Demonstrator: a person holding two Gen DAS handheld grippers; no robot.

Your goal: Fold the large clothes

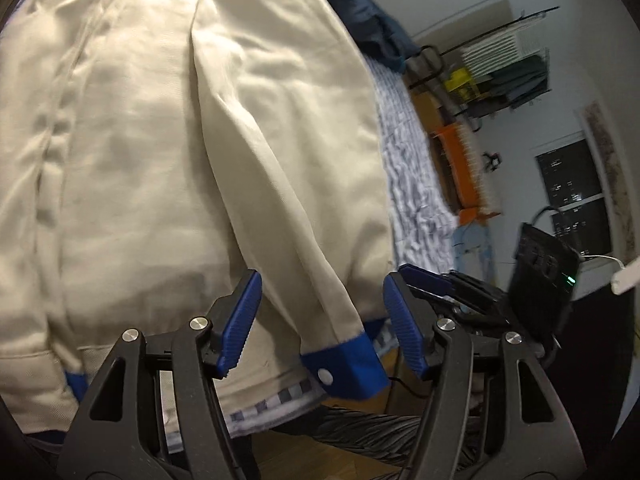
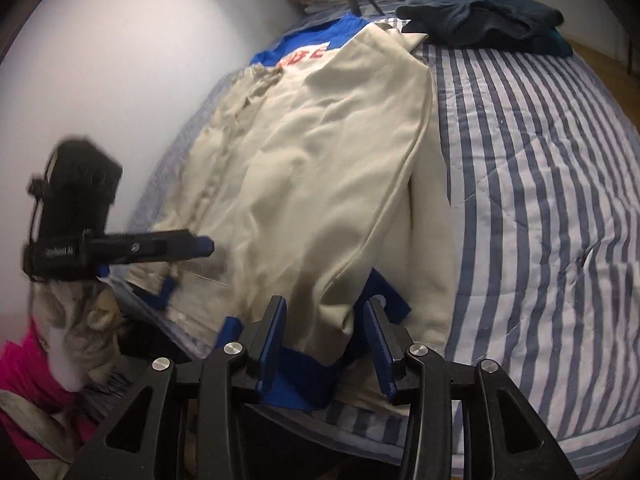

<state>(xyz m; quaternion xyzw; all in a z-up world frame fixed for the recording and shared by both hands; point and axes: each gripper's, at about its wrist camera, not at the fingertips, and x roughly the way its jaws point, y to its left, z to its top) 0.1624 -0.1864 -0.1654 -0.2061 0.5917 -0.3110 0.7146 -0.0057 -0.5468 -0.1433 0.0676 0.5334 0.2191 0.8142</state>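
Observation:
A cream jacket (image 1: 168, 128) with blue cuffs and a blue collar lies spread on the striped bed; it also shows in the right wrist view (image 2: 312, 168). Both sleeves are folded in over the body. My left gripper (image 1: 320, 320) is open above a sleeve, its pads either side of the fabric just above the blue cuff (image 1: 352, 368). My right gripper (image 2: 326, 340) is open over the other sleeve end, its jaws straddling the blue cuff (image 2: 296, 384). The left gripper also shows at the left of the right wrist view (image 2: 200, 248).
The striped blue and white bedspread (image 2: 540, 200) covers the bed. A dark blue garment pile (image 2: 480, 20) lies at the bed's head end. A white wall (image 2: 120, 80) runs along one side. Beyond the bed's other edge are an orange rack (image 1: 460, 160) and a clothes rack (image 1: 512, 64).

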